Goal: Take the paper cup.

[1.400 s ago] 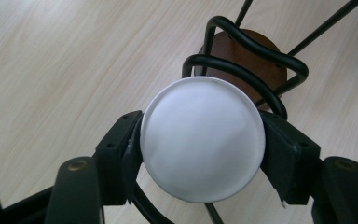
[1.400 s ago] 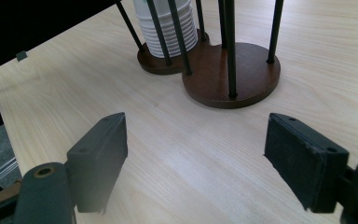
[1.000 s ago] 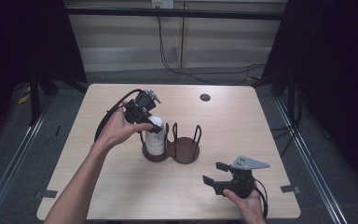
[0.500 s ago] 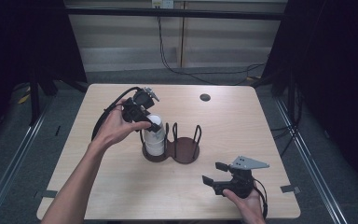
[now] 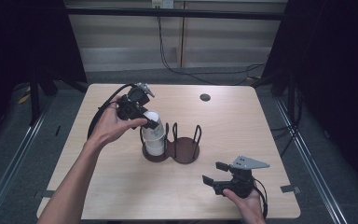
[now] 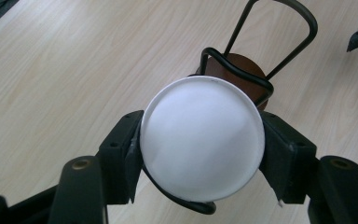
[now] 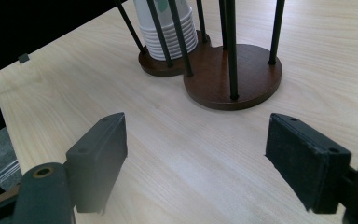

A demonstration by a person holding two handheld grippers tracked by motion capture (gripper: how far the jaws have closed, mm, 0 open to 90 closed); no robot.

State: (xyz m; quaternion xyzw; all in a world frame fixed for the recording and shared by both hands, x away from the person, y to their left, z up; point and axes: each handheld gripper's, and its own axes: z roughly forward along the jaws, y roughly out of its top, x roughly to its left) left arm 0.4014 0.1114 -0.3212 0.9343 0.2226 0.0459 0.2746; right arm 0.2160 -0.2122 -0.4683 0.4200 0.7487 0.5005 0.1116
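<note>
White paper cup stack stands upright, bottoms up, in the left well of the two-well dark wood holder with black wire hoops, mid-bench. Left tongs are clamped on the top cup, one jaw on each side. Right well empty; holder flat on the bench.

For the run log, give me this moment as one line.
left gripper: shut on top cup of stack in holder | right gripper: open, idle near table edge
</note>
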